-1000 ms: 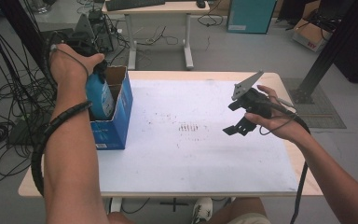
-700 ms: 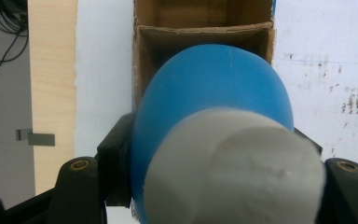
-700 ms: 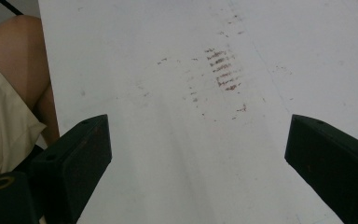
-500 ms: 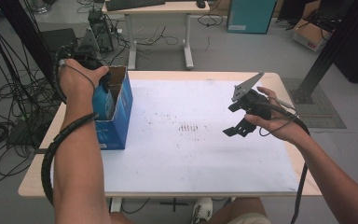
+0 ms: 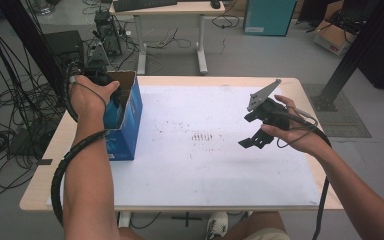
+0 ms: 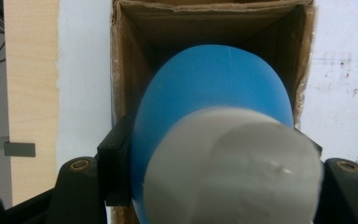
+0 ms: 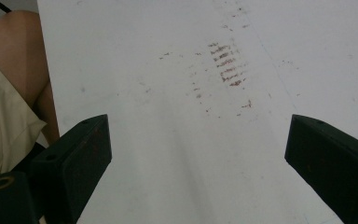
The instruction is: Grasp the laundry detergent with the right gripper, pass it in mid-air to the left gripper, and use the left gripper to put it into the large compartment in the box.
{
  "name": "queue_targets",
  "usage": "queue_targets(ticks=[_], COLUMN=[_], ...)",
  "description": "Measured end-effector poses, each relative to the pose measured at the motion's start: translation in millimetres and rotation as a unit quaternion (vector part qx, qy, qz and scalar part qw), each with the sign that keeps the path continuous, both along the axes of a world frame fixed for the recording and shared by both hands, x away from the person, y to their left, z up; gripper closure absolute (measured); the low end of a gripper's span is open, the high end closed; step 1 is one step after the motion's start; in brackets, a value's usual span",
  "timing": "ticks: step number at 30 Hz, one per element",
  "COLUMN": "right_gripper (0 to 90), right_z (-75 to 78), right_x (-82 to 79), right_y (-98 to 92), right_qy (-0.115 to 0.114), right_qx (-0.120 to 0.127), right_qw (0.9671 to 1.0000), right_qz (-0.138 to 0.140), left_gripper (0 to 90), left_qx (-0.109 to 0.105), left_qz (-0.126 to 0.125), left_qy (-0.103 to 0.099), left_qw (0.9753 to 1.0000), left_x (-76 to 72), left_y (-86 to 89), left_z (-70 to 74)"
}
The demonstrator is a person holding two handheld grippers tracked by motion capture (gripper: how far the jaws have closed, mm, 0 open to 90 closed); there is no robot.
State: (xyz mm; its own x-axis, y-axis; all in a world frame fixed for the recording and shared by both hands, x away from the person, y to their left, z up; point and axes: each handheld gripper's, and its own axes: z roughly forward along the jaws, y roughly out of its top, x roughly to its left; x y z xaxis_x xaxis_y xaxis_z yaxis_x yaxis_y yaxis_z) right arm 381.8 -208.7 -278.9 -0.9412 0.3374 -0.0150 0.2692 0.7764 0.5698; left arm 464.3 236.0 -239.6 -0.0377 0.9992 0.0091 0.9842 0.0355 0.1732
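Left claw [image 6: 205,186] grips the blue ball [image 6: 212,98] inside the box's [image 6: 121,93] cardboard rim; right claw [image 7: 200,163] gapes wide.

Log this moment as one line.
left gripper: shut on blue bottle over box | right gripper: open above table

You are working in a lab or workshop, not a home. Your table [image 5: 290,85] is covered with a marked white sheet [image 5: 220,160] and stands on a bare grey floor [image 5: 280,55]. Loose black cables [image 5: 10,125] sprawl at your left, beside dark equipment boxes [image 5: 65,45]. Ahead stands a second desk [image 5: 170,10] with a keyboard [image 5: 140,4]. A teal cabinet [image 5: 267,17], a cardboard carton [image 5: 332,37] and a black metal frame [image 5: 360,47] stand beyond.
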Motion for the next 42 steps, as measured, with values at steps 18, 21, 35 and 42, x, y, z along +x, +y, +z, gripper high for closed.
queue_targets(ticks=[18,21,35,42], right_gripper=[7.1,7.1,7.1,7.1], right_z=[-5.0,-5.2,-6.0,-6.1], right_x=[1.0,0.9,0.6,0.3], right_y=[0.7,0.5,-1.1,-2.3], right_qy=[0.005,0.005,0.002,0.003], right_qx=[-0.001,-0.001,0.0,-0.001], right_qw=[1.0,1.0,1.0,1.0], right_qz=[-0.003,-0.004,-0.003,-0.005], left_gripper=[36.2,36.2,36.2,36.2], left_qx=[-0.002,-0.002,0.004,0.011], left_qz=[0.003,0.003,-0.005,-0.009], left_qy=[0.004,0.006,0.014,0.022], left_qw=[1.0,1.0,0.9999,0.9997], left_x=[-0.4,-0.5,1.0,0.8], left_y=[-0.4,-0.4,-3.7,-3.8], left_z=[-18.0,-20.0,-26.7,-33.1])
